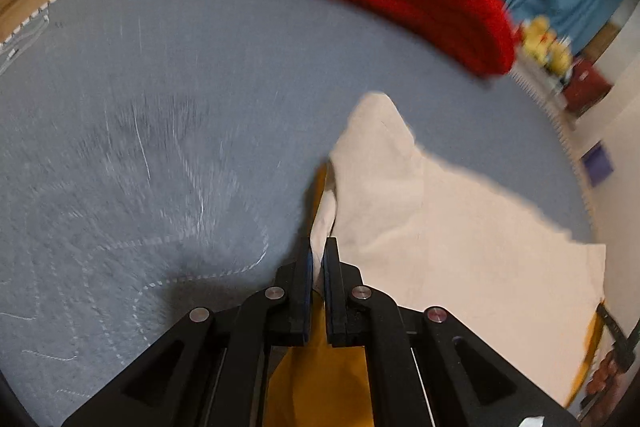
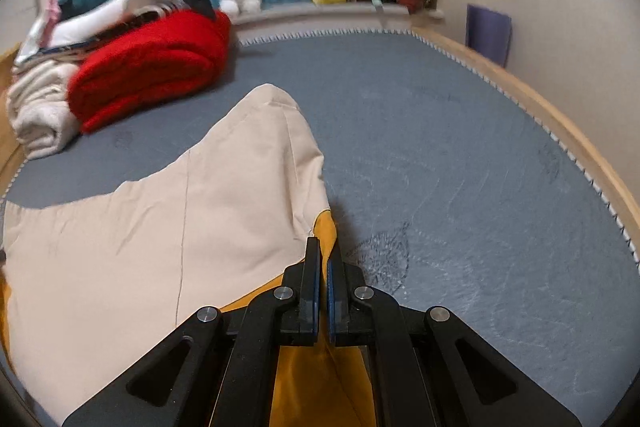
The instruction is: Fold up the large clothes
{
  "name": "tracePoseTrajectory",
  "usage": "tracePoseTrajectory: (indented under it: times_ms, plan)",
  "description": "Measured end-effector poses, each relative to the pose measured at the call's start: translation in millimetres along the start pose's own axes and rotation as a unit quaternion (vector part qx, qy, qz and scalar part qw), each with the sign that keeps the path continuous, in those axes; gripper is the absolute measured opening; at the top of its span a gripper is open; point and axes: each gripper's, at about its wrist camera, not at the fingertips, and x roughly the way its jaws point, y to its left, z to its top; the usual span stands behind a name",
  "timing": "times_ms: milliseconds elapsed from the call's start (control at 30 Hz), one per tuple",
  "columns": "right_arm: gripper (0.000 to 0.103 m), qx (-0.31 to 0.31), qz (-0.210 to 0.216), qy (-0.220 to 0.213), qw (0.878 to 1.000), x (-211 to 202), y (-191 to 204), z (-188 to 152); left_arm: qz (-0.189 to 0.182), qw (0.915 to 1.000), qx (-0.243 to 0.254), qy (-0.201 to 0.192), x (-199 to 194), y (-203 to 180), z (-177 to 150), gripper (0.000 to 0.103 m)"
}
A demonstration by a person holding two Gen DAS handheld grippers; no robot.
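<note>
Pinching the soft cream-and-mustard garment (image 2: 160, 227) at both edges, my left gripper (image 1: 319, 247) and right gripper (image 2: 323, 251) are clamped on thin cloth, and it drapes limp and light across the grey bed (image 2: 460, 147) at lower centre, so hems look the safest hold.

garment (image 2: 168, 227) on bed (image 2: 460, 147), folded blankets (image 2: 152, 67) behind it

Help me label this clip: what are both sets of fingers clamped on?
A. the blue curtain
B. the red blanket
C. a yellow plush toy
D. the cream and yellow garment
D: the left gripper and the right gripper are each shut on an edge of the cream and yellow garment, while the red blanket lies apart on the bed.
</note>
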Motion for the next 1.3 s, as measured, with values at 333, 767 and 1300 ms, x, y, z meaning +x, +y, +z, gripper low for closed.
tracePoseTrajectory:
  times_ms: [333, 767, 1300]
  plan:
    - [0.002, 0.036, -0.029, 0.039, 0.998, 49, -1, 6, 0.007, 0.9991, 0.022, -0.035, 6, -9, 14, 0.004]
    - [0.024, 0.057, -0.024, 0.078, 0.995, 36, -25, -5, -0.008, 0.9985, 0.052, 0.014, -31, -12, 4, 0.029]
    - [0.020, -0.148, 0.091, 0.240, 0.955, -4, -32, -101, -0.052, 0.9526, 0.245, 0.173, -46, -18, -107, 0.021]
